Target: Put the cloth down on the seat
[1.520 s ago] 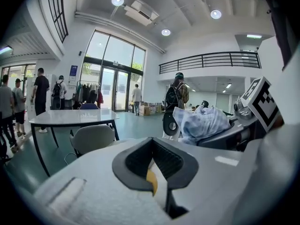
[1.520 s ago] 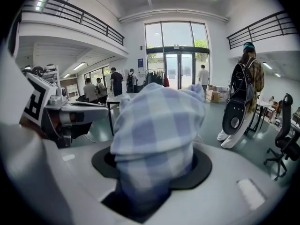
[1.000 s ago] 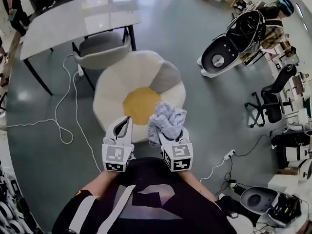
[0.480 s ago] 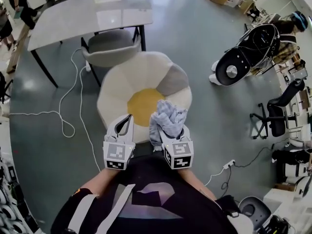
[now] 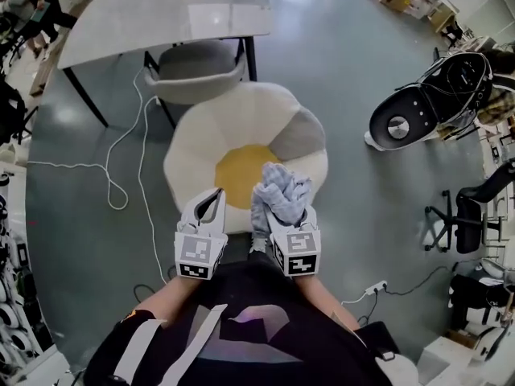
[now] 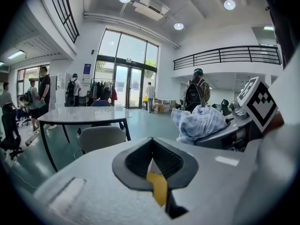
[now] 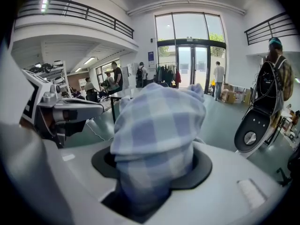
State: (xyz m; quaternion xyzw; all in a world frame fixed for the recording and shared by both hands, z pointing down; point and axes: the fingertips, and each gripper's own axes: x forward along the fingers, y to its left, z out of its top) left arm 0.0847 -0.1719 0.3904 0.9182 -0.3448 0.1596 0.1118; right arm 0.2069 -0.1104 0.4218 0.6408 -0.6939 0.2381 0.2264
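In the right gripper (image 5: 278,214), cloth (image 5: 282,190) above the near edge of the seat (image 5: 233,123), chair (image 5: 197,71) and table (image 5: 161,22) beyond

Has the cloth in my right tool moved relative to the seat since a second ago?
Yes, slightly: the cloth, clamped in the right tool, has edged forward over the seat, closer to its yellow centre.

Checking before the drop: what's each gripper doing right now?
Left gripper: shut, empty.
Right gripper: shut on the checked cloth.
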